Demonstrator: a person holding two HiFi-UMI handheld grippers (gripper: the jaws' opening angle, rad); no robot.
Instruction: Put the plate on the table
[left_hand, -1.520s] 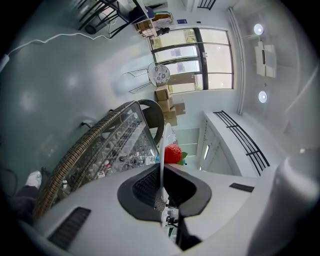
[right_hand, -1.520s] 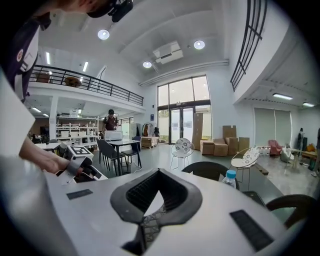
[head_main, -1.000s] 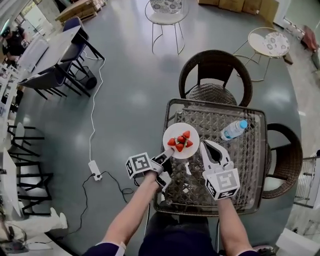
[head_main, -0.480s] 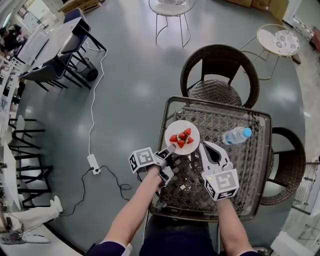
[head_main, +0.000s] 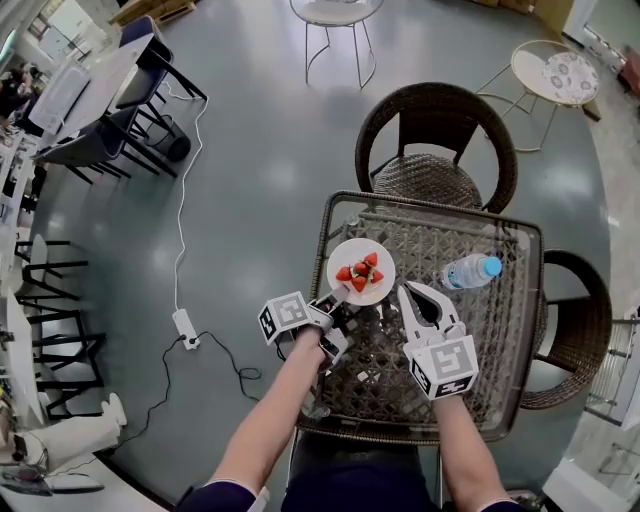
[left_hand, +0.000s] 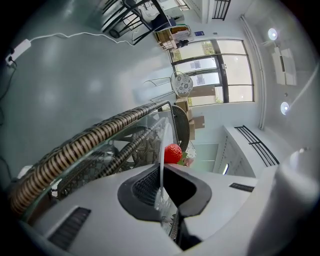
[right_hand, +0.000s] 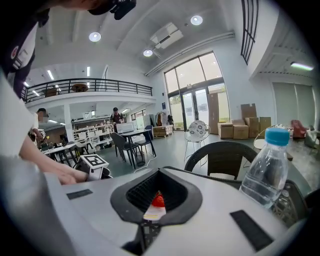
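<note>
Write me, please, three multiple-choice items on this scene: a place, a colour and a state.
1. Where is the clear plastic bottle? A on the floor; B on a chair; C on the glass-topped wicker table, right of the round white plate of red strawberries.
2. Its cap is: A blue; B red; C green.
3. The left gripper has its fingers: A wide open; B closed on the plate's rim; C closed on the bottle.
C, it's beside the plate; A, plainly blue; B, the rim sits between them.

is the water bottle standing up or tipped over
Standing up: in the right gripper view the water bottle rises upright, with its blue cap on top.
</note>
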